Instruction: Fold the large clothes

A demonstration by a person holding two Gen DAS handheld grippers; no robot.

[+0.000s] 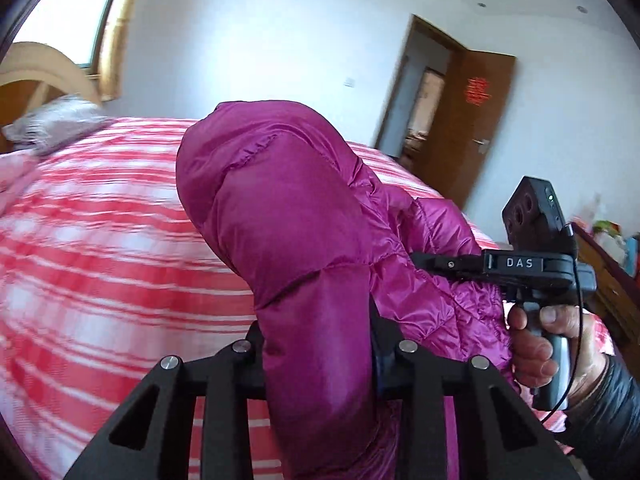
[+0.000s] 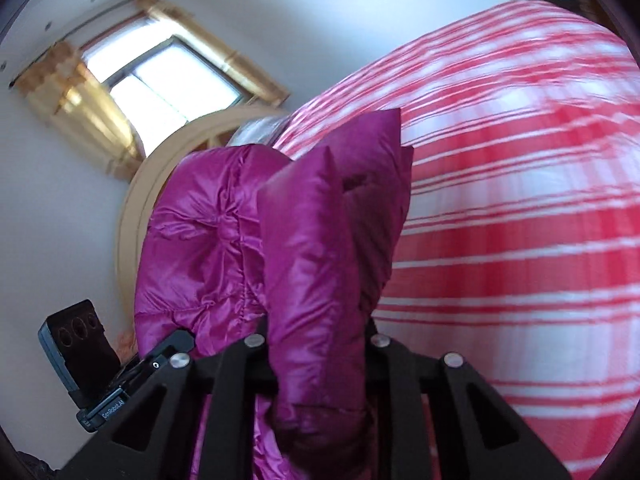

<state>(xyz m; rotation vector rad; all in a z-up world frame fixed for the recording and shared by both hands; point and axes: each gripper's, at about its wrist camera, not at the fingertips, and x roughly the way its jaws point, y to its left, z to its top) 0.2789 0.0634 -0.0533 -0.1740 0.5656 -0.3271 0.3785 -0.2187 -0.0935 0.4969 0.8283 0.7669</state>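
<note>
Glossy quilted jacket (image 1: 288, 208) — matt bedspread (image 1: 100, 240)

The jacket (image 1: 304, 216) is shiny magenta. The bed cover (image 1: 100, 240) has red and white stripes. The door (image 1: 486, 116) is brown, the curtain (image 2: 92, 108) golden yellow, the wall (image 1: 260, 40) white.
</note>
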